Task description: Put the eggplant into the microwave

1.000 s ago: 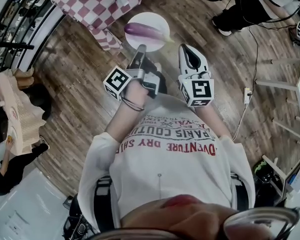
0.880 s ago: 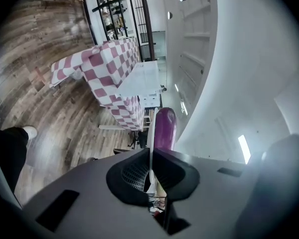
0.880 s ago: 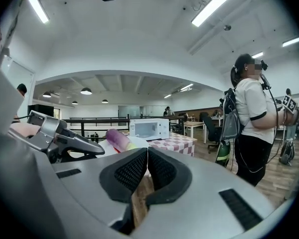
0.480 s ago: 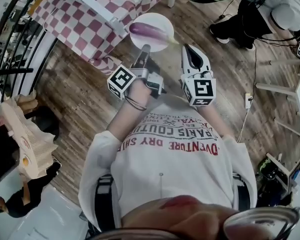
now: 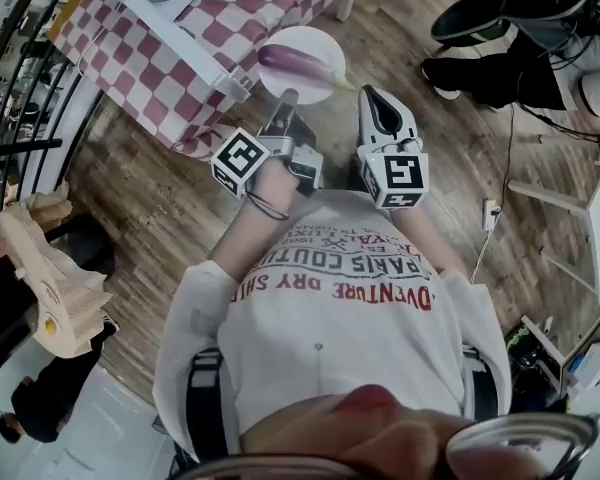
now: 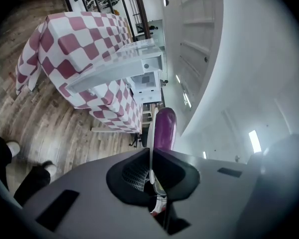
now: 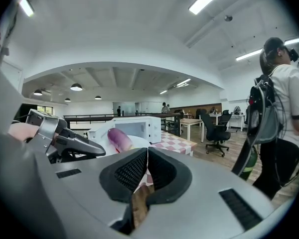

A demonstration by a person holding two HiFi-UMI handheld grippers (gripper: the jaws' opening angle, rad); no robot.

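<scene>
Jaws of the left gripper are clamped on the near rim of a single white plate, held in the air just off the edge of the one table, which is draped in a red-and-white checked cloth. One purple eggplant lies on its side across the plate. The right gripper is carried alongside, just beside the plate's rim, its jaws pressed together with nothing between them. A single white microwave stands on the table beyond the plate, as the right gripper view shows. Both grippers are held level in front of the person's chest, above a wooden floor. One person wearing a backpack stands at the right of the right gripper view.
</scene>
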